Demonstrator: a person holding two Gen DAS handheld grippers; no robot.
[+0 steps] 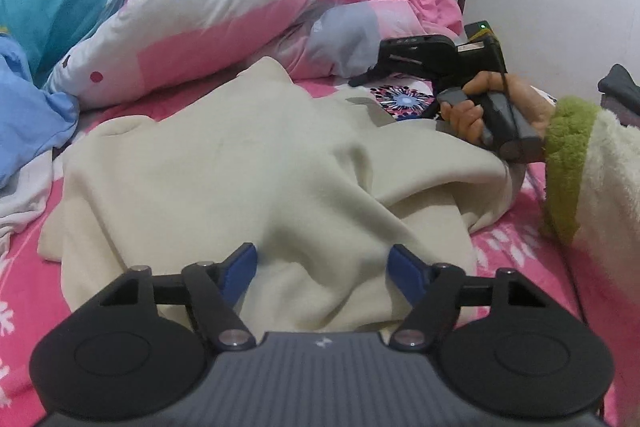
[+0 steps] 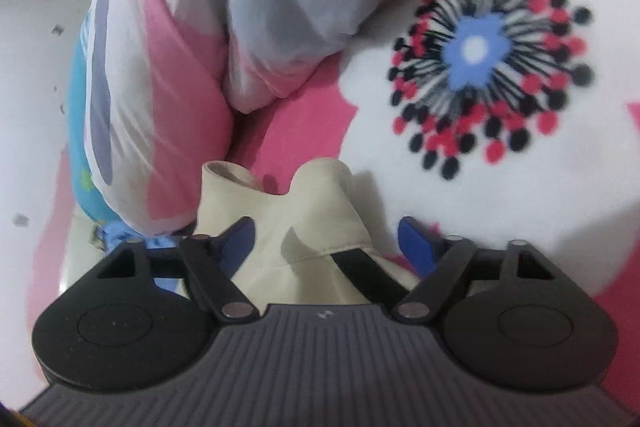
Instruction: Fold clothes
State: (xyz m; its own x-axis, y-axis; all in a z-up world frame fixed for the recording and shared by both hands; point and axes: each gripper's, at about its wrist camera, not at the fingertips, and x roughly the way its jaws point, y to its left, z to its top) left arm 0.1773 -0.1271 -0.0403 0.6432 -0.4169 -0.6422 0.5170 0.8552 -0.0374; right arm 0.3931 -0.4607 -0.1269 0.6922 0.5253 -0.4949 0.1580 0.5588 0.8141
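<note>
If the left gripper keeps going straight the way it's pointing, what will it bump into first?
Probably the cream garment: the open left gripper points down at its crumpled fabric, just ahead of the blue fingertips. Exact depth is hard to judge.

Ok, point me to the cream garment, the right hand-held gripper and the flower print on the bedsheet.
cream garment [image 1: 248,163], left wrist view, on its flat middle.
right hand-held gripper [image 2: 326,239], right wrist view, midway between its blue fingertips.
flower print [image 2: 478,47], right wrist view, on its blue centre.
</note>
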